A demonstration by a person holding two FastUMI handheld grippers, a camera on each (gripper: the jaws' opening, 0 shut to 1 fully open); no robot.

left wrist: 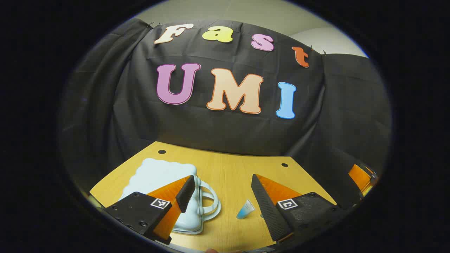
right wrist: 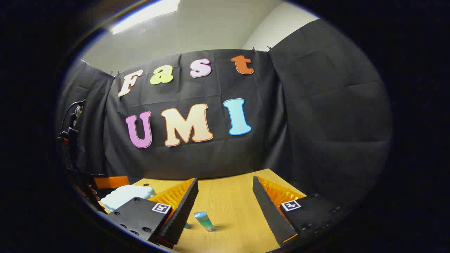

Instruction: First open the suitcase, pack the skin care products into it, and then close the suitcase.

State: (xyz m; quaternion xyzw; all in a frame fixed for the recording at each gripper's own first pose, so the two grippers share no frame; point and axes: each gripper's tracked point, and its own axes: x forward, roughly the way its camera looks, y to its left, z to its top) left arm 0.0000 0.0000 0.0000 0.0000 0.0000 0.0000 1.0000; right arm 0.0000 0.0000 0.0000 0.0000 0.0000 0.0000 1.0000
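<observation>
The suitcase (left wrist: 160,179), a small pale blue case with a scalloped, cloud-like outline and a looped handle (left wrist: 210,202), lies flat and closed on the wooden counter (left wrist: 228,175), toward its left half in the left gripper view. The handle points toward the counter's middle. In the right gripper view the same suitcase (right wrist: 127,196) shows at the lower left, partly behind that gripper's own finger.

Just beside the handle, apart from it, a small blue-tinted bottle (left wrist: 245,209) of skin care product lies tilted on the bare wood. In the right gripper view this bottle (right wrist: 204,221) sits near the counter's front, leaning, with a second small bluish item (right wrist: 187,225) peeking out beside the finger; what it is cannot be told.

The left gripper (left wrist: 222,195) hovers above the counter with its fingers spread wide and nothing between them; its left finger overlaps the suitcase in the picture, the bottle lying in the gap. The right gripper (right wrist: 225,200) likewise has its fingers wide apart, holding nothing, the bottle below the gap.

In the right gripper view the other gripper (right wrist: 105,182) shows at the far left edge.
</observation>
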